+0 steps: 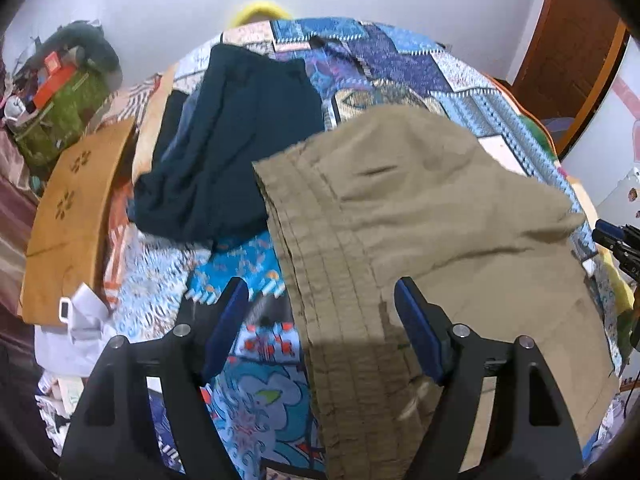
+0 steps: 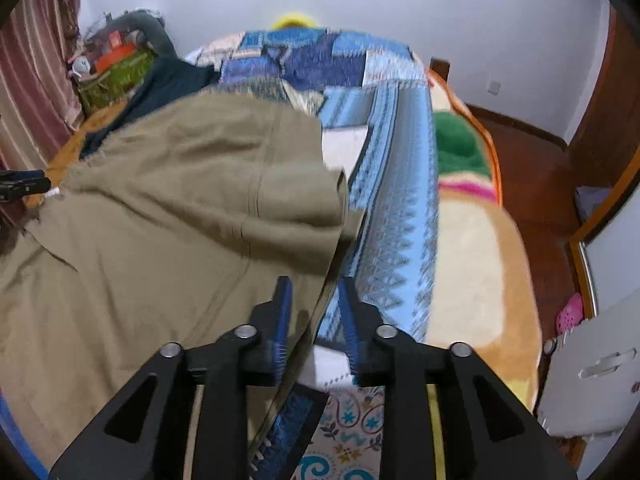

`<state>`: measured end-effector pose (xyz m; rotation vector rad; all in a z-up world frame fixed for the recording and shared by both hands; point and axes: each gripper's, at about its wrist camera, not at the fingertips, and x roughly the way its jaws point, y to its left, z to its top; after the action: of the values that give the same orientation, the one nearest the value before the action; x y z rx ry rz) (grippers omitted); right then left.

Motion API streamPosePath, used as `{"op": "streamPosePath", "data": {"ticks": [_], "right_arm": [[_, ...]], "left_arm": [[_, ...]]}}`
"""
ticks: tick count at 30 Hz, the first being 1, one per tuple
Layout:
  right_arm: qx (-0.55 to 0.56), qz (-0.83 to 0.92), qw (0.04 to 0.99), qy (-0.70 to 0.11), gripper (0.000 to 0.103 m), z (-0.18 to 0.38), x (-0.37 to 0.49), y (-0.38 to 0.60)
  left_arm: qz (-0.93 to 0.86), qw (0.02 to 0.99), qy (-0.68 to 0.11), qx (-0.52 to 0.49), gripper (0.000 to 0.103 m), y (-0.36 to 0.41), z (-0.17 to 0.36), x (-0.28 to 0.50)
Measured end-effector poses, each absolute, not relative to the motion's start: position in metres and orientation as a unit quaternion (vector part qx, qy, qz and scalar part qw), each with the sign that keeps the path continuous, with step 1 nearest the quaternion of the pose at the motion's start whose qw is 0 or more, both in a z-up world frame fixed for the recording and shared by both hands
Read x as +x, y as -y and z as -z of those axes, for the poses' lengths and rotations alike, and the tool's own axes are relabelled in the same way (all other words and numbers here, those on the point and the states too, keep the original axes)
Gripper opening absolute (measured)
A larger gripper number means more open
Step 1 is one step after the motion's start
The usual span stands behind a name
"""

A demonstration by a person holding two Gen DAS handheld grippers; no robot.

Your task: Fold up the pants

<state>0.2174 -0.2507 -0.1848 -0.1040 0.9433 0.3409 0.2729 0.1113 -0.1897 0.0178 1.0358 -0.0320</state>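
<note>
- Two garments lie on the bed: one khaki pants and one dark navy garment.
- One patterned blue quilt covers the bed; the pants lie on it, nearer the cameras than the navy garment and just beside it.
- One fold shows in the pants: an upper layer is doubled over the lower one, with its rounded edge toward the quilt's blue zigzag strip.
- Their long axis runs from the cameras toward the far wall; the stitched band edge faces the navy garment.
- One left hand-held gripper hovers above the band edge, fingers spread wide, holding nothing; its shadow falls on the pants.
- One right hand-held gripper sits at the pants' opposite edge, by the zigzag strip, its fingers parted by a narrow gap. The cloth edge lies between them, but motion blur hides whether they pinch it.
- One wooden board lies beyond the navy garment, away from the pants.
</note>
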Motion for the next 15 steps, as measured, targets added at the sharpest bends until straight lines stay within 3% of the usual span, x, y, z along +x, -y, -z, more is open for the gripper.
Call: {"op": "streamPosePath", "data": {"ticks": [5,15], "right_arm": [[-0.027,-0.164,0.889,-0.426,0.044,0.173,0.239,0.250],[-0.016,-0.171,0.867,-0.468,0.045,0.216,0.289,0.239]], "left_arm": [[0.007,0.873,-0.488,0.012,0.080,-0.115,0.184,0.292],[0.030,0.830,-0.556,-0.015,0.082,-0.113,0.233,0.325]]}}
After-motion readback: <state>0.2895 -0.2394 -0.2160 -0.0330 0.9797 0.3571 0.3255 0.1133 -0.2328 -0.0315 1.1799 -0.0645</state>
